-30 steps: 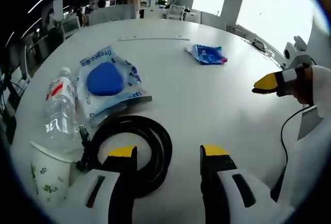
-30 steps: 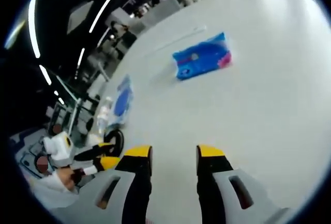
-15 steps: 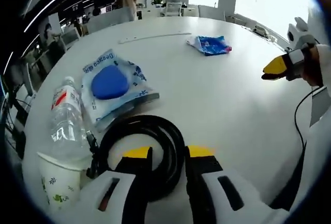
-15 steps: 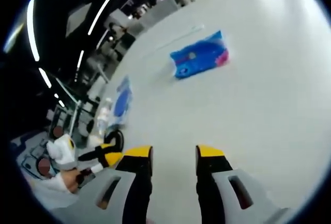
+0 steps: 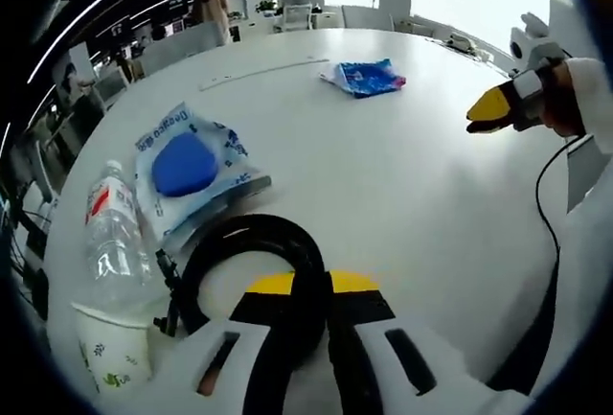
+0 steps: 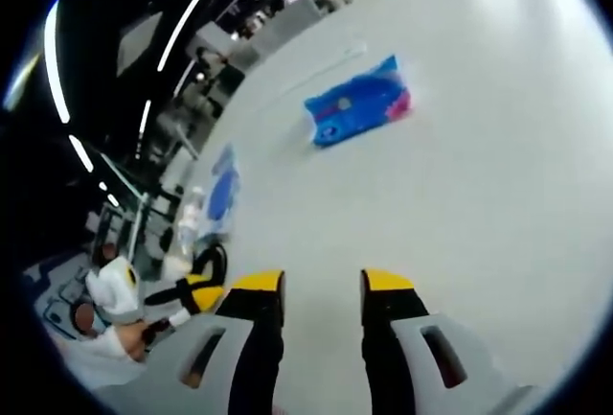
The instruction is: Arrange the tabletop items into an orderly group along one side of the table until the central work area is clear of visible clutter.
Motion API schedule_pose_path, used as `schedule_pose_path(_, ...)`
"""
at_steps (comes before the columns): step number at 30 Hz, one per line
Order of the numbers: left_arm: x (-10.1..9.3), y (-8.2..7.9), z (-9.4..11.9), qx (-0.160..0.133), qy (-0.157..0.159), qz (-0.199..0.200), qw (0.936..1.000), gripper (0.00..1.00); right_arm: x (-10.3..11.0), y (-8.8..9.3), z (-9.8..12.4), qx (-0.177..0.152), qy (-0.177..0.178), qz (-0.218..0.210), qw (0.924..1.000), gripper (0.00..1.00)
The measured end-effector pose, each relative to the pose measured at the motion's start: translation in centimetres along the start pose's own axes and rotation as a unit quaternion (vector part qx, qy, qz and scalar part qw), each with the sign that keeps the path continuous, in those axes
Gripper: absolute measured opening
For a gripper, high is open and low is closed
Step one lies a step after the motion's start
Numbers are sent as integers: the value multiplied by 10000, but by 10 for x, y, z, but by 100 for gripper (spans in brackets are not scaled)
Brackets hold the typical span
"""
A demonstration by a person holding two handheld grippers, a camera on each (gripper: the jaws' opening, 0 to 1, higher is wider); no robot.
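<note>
Your left tongs (image 5: 311, 286) have just closed from spread onto the black coiled cable's (image 5: 251, 271) near loop at lower centre, so it looks ready to drag aside. Your right tongs (image 6: 319, 283) stay spread over bare white tabletop (image 6: 479, 195), the blue plastic packet (image 6: 356, 105) lying far beyond at upper centre.

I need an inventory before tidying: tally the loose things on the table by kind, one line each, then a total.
Coiled black cable, with the left gripper shut on it: 1
Clear water bottle: 1
Paper cup: 1
Clear packet with a blue item inside: 1
Blue packet: 1
Thin pale strip at the far side: 1
Total: 6
</note>
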State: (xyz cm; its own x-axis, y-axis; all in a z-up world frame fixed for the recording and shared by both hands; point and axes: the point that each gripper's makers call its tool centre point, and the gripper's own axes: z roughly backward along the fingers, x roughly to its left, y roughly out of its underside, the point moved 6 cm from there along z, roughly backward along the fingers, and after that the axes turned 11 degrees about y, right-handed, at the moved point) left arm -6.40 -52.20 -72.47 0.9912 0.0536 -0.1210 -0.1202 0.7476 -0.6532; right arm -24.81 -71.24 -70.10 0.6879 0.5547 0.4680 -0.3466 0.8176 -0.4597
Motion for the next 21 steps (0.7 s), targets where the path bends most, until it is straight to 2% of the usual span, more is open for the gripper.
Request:
schedule_pose_path(5,0,-14,13,-320,116,252,9991,5,-2,2,1,29,5,-8,10000,29)
schedule_pose_path(8,-3,-28,23,-811,241,855,9927,4,-2,3,1,39,-2,-36,10000,29)
schedule_pose_path(9,-3,-32,26,-877,269,919,9915,4,-2,4,1,43,-3,-46,10000,29)
schedule_pose_path(12,-5,-43,36,-1017,318,848,9907,4,-3,4,1,34,-1,-56,10000,29)
schedule_pose_path(14,-8,-51,41,-1240,437,1038,9859,3,-3,3,2,27,-2,-64,10000,29)
schedule_pose_path(16,-9,-58,47,-1339,529,1133,9831,3,-3,3,2,21,-4,-67,10000,29)
schedule_pose_path(21,-18,-83,64,-1671,782,1105,9766,3,-1,3,2,23,-22,-53,10000,30)
